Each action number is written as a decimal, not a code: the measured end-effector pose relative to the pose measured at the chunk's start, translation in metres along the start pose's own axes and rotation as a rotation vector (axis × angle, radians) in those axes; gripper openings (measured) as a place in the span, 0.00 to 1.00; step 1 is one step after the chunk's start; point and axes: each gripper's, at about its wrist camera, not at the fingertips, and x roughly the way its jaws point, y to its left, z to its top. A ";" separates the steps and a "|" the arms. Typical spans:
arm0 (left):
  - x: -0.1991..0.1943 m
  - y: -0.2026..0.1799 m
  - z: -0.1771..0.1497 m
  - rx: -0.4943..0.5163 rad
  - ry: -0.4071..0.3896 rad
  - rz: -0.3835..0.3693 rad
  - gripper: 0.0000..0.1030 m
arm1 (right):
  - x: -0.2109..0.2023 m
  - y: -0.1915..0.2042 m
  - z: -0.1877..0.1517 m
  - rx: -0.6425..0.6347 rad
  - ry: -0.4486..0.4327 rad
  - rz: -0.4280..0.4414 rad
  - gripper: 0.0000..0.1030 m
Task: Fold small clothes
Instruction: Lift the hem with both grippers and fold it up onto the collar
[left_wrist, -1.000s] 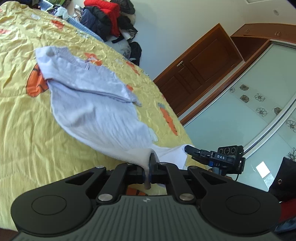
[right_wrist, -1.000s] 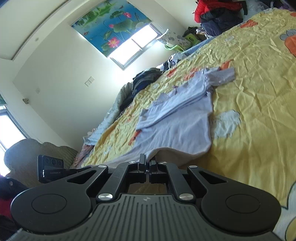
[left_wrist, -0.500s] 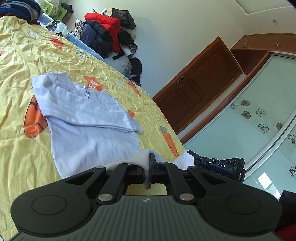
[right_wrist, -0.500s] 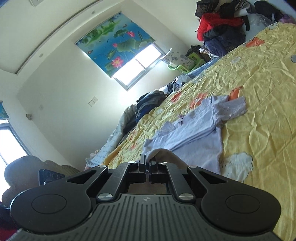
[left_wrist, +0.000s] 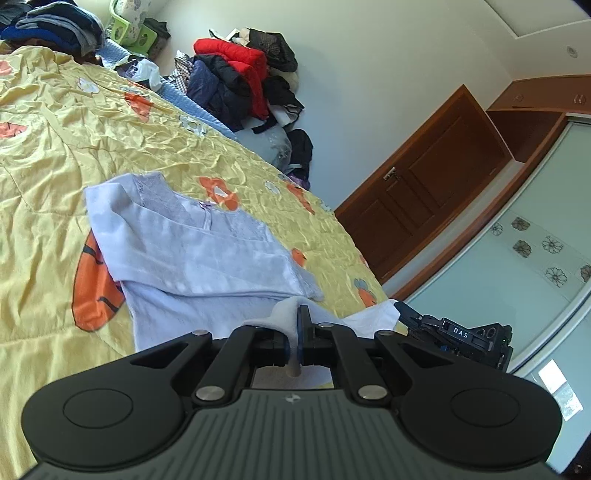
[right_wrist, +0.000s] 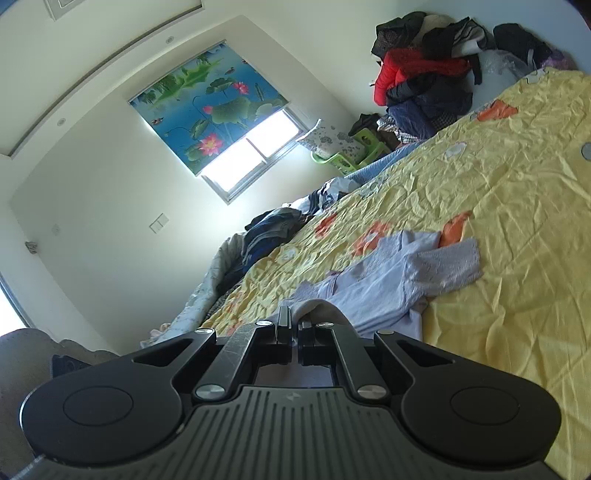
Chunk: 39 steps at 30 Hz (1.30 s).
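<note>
A small pale lavender shirt (left_wrist: 192, 258) lies on the yellow bedspread (left_wrist: 44, 155) with its sleeves folded across the body. My left gripper (left_wrist: 295, 325) is shut on one corner of its bottom hem, lifted over the lower body. My right gripper (right_wrist: 294, 328) is shut on the other hem corner; the shirt (right_wrist: 391, 288) stretches away from it on the bedspread (right_wrist: 517, 206). The right gripper's body (left_wrist: 458, 336) shows at the right of the left wrist view, next to the raised hem.
A heap of red, navy and black clothes (left_wrist: 240, 81) sits at the far end of the bed, also in the right wrist view (right_wrist: 424, 77). Folded dark clothes (left_wrist: 51, 22) and a green stool (left_wrist: 129, 29) lie beyond. A wooden door (left_wrist: 417, 192) stands beside the bed.
Both grippers have carried the hem forward over the shirt towards the collar. The lower body is now doubled over and less of it shows flat on the bed.
</note>
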 end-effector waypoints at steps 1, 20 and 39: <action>0.002 0.002 0.002 -0.007 -0.003 0.003 0.04 | 0.004 0.000 0.002 -0.002 -0.004 -0.004 0.08; 0.036 0.035 0.057 -0.059 -0.030 0.083 0.04 | 0.082 -0.014 0.033 -0.001 -0.068 -0.093 0.08; 0.082 0.060 0.096 -0.091 -0.027 0.130 0.04 | 0.139 -0.049 0.050 0.074 -0.092 -0.166 0.08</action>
